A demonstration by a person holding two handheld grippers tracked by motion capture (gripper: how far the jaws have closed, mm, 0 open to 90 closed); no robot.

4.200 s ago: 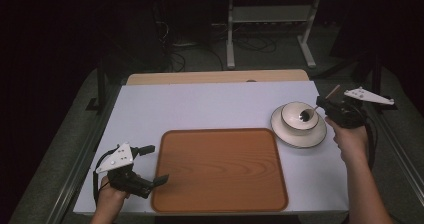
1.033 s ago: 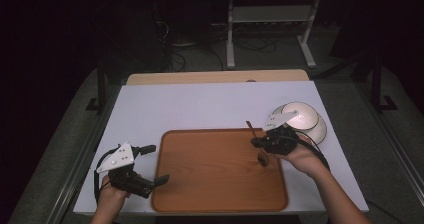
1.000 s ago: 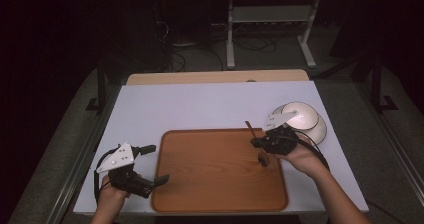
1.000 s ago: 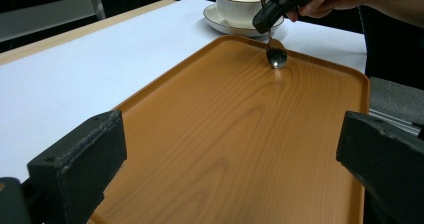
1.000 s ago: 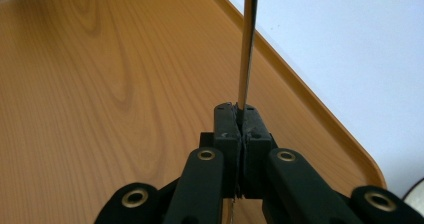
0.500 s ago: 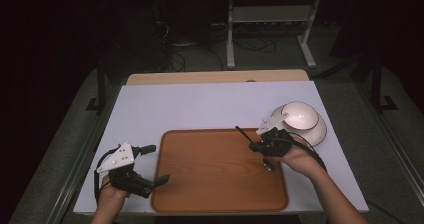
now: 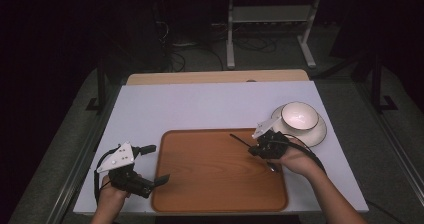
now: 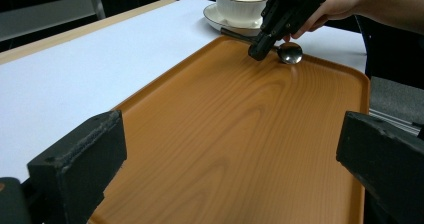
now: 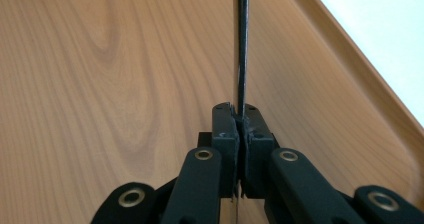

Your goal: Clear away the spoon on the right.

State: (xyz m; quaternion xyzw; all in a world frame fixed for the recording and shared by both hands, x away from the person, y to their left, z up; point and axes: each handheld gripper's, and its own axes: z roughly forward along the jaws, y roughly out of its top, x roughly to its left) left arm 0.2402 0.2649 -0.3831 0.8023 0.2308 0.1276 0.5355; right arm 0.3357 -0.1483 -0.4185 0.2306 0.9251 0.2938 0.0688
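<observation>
Right tongs (image 7: 261,147) clamped a slim metal spoon (image 8: 289,52) over the brown wooden tray's (image 7: 200,204) right edge; left tongs (image 7: 150,165) stood open. Likely next: lowering, releasing.

Dim dark surroundings, evenly lit table (image 7: 210,104), sharp close-ups.

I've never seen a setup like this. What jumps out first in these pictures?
The big wood-grain tray in the middle of the white table draws the eye first. At its right edge the right gripper is clamped on a spoon, whose bowl sits low at the tray's rim. Just beyond, off the tray, a white cup stands on a saucer, while the left gripper waits open at the tray's left edge.
</observation>
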